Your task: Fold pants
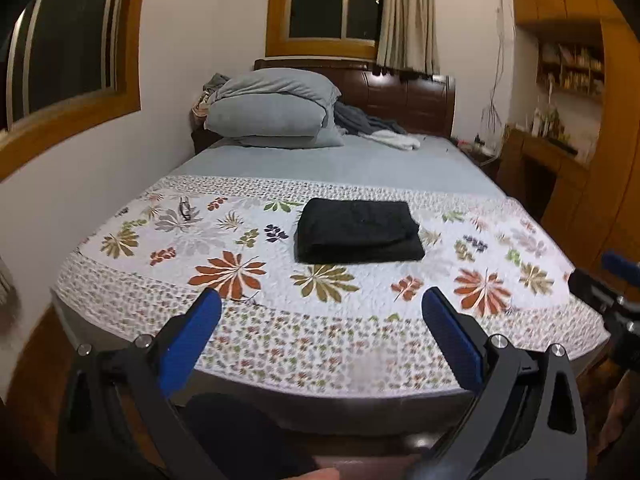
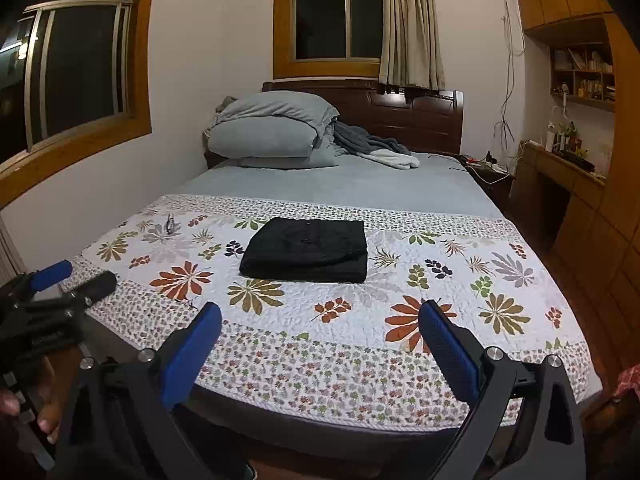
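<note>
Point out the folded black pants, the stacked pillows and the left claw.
Folded black pants (image 2: 306,250), right wrist view, top layer.
Stacked pillows (image 2: 264,136), right wrist view, middle pillow's front.
Left claw (image 1: 320,308), left wrist view, midway between fingertips.

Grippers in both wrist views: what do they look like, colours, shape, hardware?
The left gripper and right gripper look alike: two black angular arms with cut-out slots, each ending in a blue ribbed pad, with round silver bolt heads at the joints. No cables or markings show. Part of a hand shows; no sleeve is visible.
</note>
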`<state>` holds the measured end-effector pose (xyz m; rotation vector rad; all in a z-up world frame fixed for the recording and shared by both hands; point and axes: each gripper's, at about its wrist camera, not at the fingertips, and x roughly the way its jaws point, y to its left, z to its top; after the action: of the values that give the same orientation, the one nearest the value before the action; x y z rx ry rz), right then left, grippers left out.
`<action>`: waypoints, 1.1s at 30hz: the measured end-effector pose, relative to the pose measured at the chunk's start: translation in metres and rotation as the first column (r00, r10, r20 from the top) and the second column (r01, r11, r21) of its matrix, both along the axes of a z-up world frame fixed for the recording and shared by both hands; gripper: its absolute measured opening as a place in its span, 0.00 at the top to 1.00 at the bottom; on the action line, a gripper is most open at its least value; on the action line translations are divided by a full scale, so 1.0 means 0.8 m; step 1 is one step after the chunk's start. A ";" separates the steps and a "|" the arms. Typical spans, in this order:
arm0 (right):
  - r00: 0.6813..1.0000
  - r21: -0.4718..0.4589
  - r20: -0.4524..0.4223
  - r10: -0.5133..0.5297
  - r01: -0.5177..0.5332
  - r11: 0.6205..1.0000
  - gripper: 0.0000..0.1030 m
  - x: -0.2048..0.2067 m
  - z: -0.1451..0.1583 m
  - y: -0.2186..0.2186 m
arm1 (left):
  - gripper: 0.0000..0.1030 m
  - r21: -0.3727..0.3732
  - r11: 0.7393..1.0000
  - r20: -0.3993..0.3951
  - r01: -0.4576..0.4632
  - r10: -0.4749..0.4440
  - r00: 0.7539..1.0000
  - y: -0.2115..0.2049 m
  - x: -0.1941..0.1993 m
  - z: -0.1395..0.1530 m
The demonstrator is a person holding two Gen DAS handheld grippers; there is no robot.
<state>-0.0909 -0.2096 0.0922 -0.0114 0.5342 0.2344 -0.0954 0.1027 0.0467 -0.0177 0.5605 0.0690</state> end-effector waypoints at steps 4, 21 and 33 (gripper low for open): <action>1.000 0.018 0.001 -0.002 0.002 1.000 0.04 -0.011 0.005 -0.003 | 0.03 0.011 1.000 0.004 0.007 -0.007 1.000 -0.004 -0.015 0.005; 1.000 0.048 -0.007 0.008 -0.007 0.999 0.04 -0.020 0.001 -0.006 | 0.03 0.004 1.000 0.054 0.005 -0.005 0.999 -0.014 -0.035 0.018; 0.999 0.053 -0.040 0.008 -0.006 0.999 0.04 0.003 -0.022 0.001 | 0.03 0.012 1.000 0.026 0.015 -0.015 1.000 -0.019 -0.012 0.006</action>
<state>-0.0882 -0.2089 0.0742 0.0430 0.5682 0.2558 -0.1052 0.0874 0.0518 -0.0031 0.5339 0.0574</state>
